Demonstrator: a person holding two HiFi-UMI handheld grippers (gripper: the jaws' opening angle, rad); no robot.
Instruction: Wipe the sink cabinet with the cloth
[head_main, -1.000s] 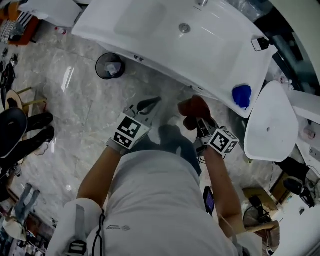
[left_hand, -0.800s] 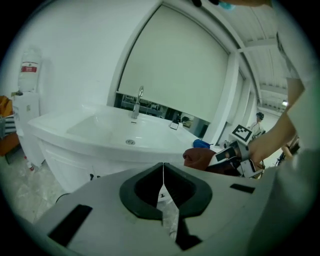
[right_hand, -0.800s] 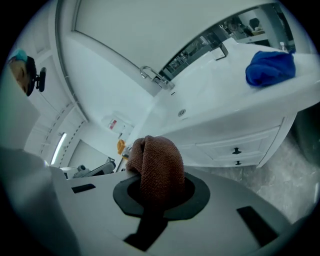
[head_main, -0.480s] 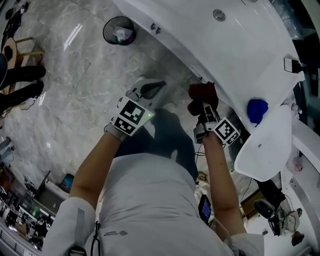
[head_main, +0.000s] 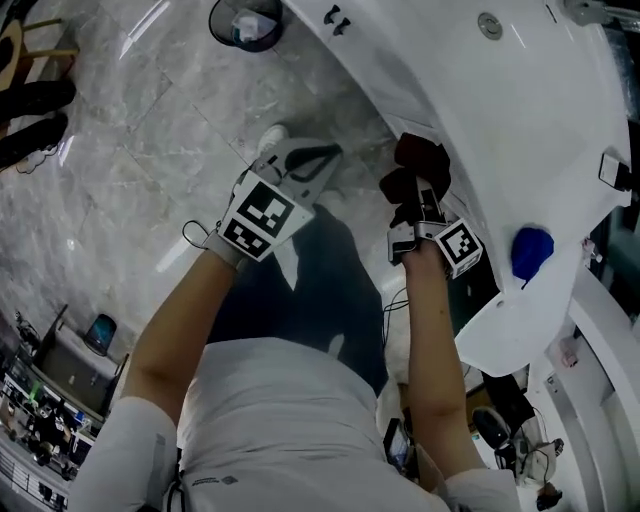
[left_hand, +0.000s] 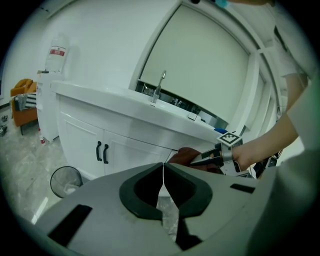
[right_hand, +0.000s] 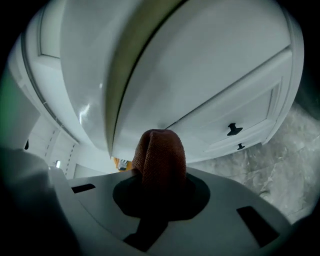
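Clamping the cloth hard in the right gripper, bunched end poking out past the tips. Dead ahead, the white sink cabinet, probably touching, though contact hard to confirm. Judged mid-wipe; next, press on and sweep sideways toward the door handles ahead-right. Off to its left, the left gripper, closed on nothing, idle.

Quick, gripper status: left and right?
Left gripper: closed, nothing between the jaws.
Right gripper: closed on the red-brown cloth.
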